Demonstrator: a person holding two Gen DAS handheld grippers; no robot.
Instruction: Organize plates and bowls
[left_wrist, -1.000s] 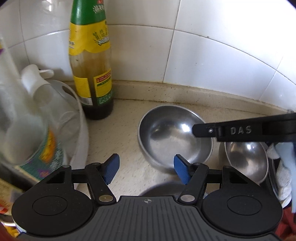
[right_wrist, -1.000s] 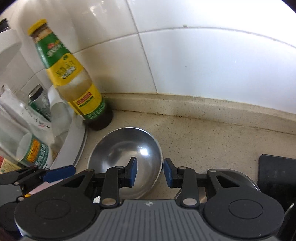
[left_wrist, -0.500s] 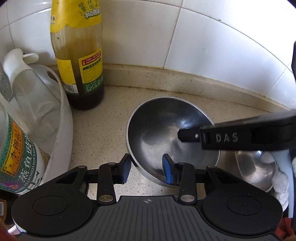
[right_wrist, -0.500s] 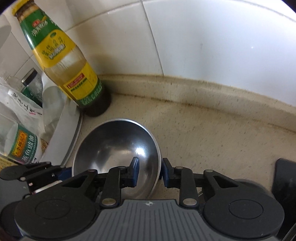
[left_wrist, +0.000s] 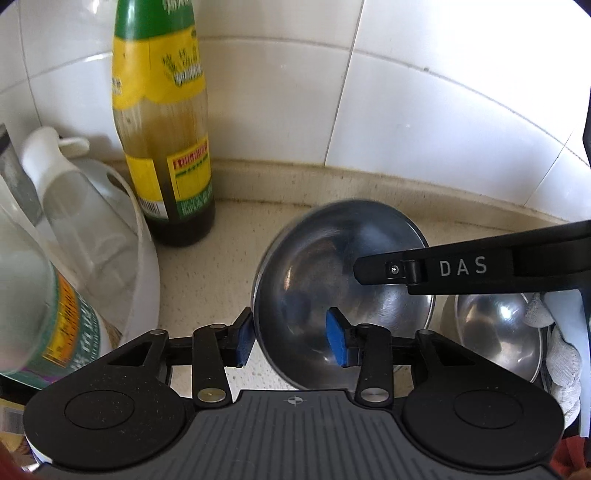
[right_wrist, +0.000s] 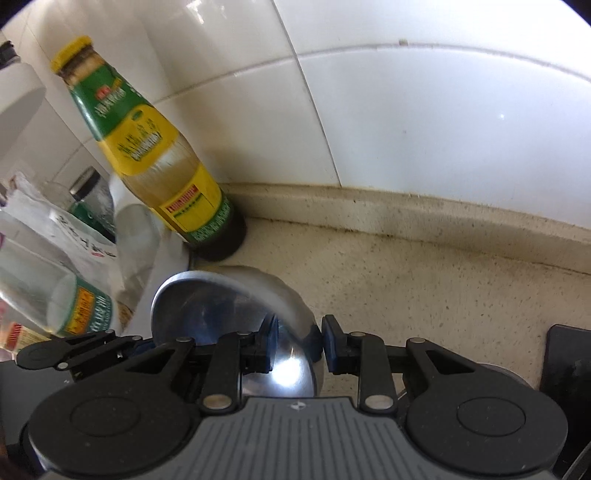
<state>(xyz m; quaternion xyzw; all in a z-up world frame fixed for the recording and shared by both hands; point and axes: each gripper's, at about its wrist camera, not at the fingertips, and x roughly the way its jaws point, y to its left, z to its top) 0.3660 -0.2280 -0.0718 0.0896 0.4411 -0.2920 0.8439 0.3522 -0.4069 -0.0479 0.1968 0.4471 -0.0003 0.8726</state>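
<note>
A steel bowl (left_wrist: 332, 266) is tilted up off the beige counter (right_wrist: 424, 295), its hollow facing my left gripper. My left gripper (left_wrist: 290, 343) straddles its near rim, one blue pad outside the wall and one inside. Those jaws are opening slightly, with the wall still between them. My right gripper (right_wrist: 299, 347) is shut on the opposite side of the same bowl (right_wrist: 221, 306). One finger (left_wrist: 461, 267) of the right gripper crosses the left wrist view. A second steel bowl (left_wrist: 495, 332) sits at the lower right beside a white glove (left_wrist: 561, 354).
A tall sauce bottle (left_wrist: 166, 147) with a yellow and green label stands by the tiled wall just left of the bowl. A white basin (left_wrist: 144, 258) packed with bottles fills the left side. A black object (right_wrist: 565, 365) lies at the right edge.
The bowl lay flat on the counter; now it is tipped up and raised. Both grippers closed onto its rim, the left from wide apart.
</note>
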